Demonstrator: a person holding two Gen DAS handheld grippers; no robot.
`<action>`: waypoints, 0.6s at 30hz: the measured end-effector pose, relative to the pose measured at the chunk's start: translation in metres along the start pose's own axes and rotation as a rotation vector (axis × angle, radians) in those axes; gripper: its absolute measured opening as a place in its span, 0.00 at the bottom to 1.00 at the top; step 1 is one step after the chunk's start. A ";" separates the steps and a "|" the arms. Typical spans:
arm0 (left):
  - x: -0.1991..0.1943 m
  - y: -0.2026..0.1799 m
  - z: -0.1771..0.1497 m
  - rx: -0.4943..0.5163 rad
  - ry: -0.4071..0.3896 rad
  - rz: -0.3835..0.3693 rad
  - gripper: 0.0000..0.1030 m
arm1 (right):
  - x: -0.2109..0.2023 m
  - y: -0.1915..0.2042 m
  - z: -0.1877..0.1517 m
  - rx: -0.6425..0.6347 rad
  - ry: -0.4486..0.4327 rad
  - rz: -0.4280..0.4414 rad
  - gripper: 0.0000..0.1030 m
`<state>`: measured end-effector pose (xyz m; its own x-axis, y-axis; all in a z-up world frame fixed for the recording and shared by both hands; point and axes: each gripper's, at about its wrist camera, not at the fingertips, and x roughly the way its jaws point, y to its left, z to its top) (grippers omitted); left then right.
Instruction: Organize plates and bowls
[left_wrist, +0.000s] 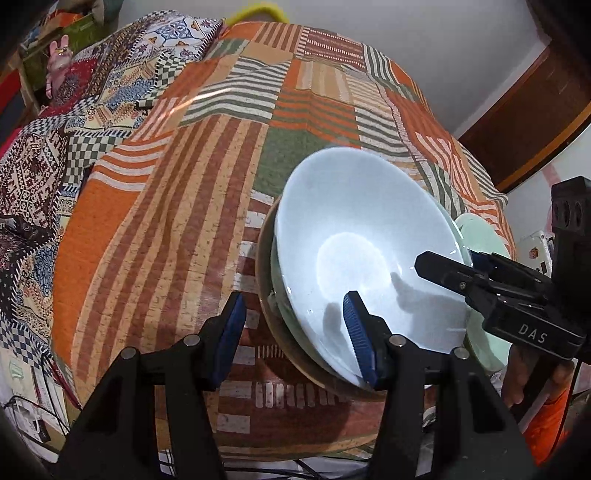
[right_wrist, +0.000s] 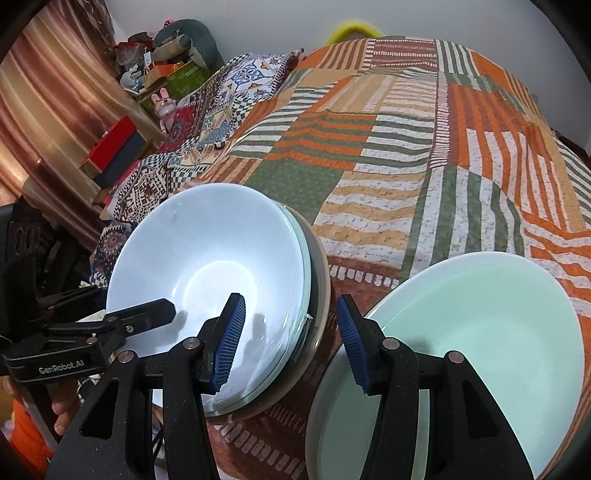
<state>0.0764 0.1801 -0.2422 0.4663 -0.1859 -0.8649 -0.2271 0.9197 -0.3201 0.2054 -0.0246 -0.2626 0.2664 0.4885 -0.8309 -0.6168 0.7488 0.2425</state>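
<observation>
Left wrist view: the left gripper (left_wrist: 295, 338) straddles the near rim of the white bowl (left_wrist: 354, 236) at about seven o'clock of the bowl, its jaws apart, one pad inside and one outside, neither clearly pressing. The right gripper (right_wrist: 290, 341) straddles the bowl's rim at about four o'clock, fingers likewise apart. The bowl sits tilted, topmost in a stack of dishes (right_wrist: 317, 280) on the patchwork bedspread (left_wrist: 177, 206). A pale green plate (right_wrist: 480, 332) lies just beside the stack, at its three o'clock in the right wrist view.
</observation>
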 end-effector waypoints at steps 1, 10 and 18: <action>0.002 0.000 0.000 -0.001 0.007 -0.005 0.49 | 0.001 0.000 0.000 0.000 0.002 0.003 0.45; 0.005 -0.006 -0.001 0.001 0.012 0.004 0.40 | 0.003 -0.001 -0.002 0.015 0.009 0.002 0.30; 0.002 -0.016 -0.005 0.040 0.003 0.072 0.39 | 0.001 0.002 -0.001 0.027 0.011 -0.022 0.29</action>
<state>0.0769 0.1634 -0.2408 0.4471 -0.1200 -0.8864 -0.2256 0.9438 -0.2416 0.2037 -0.0227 -0.2632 0.2715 0.4666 -0.8417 -0.5909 0.7712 0.2369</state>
